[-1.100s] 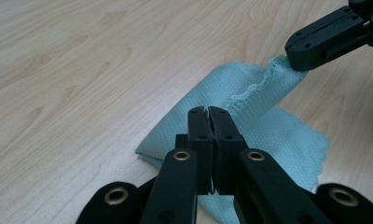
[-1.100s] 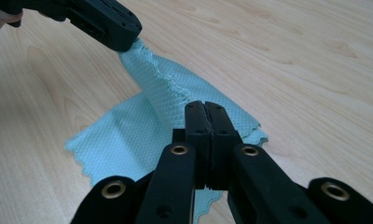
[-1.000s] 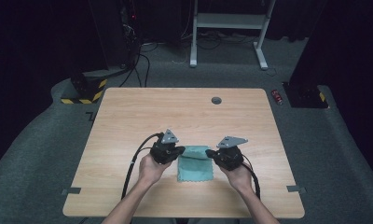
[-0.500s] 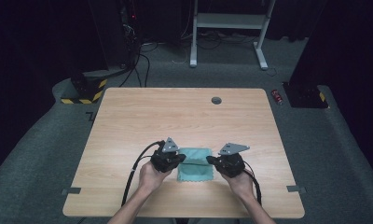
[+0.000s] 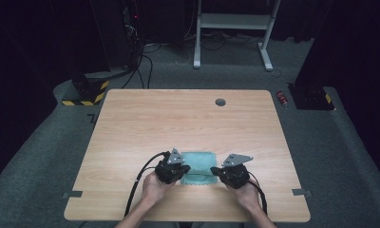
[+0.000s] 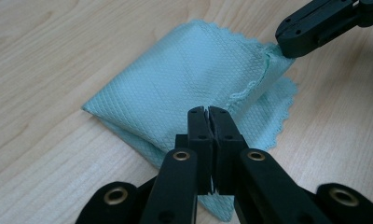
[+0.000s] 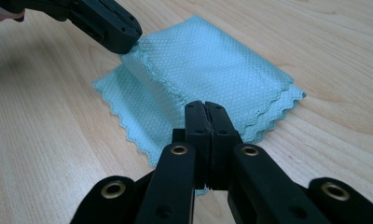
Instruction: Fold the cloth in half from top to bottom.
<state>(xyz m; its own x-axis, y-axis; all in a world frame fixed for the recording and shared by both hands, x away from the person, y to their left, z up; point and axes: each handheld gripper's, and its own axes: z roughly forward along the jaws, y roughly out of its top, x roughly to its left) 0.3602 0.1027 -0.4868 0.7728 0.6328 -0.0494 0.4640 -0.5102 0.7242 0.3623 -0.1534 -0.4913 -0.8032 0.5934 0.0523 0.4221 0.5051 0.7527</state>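
Note:
A teal cloth point(image 5: 198, 165) lies folded on the wooden table point(image 5: 178, 118) near its front edge. My left gripper point(image 5: 185, 168) is shut on the cloth's left near corner, with a hand behind it. My right gripper point(image 5: 216, 170) is shut on the right near corner. In the left gripper view my shut jaws point(image 6: 208, 112) pinch the cloth point(image 6: 184, 70), and the right gripper point(image 6: 287, 44) lifts the far corner of the top layer. In the right gripper view the shut jaws point(image 7: 205, 107) sit over the scalloped edge of the cloth point(image 7: 212, 60). The left gripper point(image 7: 128, 44) holds up the other corner.
A small dark round grommet point(image 5: 220, 102) sits in the table near its far edge. Bare wood lies left, right and beyond the cloth. On the carpet are a red can point(image 5: 283, 99), a yellow-and-black striped block point(image 5: 83, 97) and a white desk frame point(image 5: 233, 28).
Both grippers have moved toward the table's near edge, staying shut on the cloth and drawing its top layer over the lower one.

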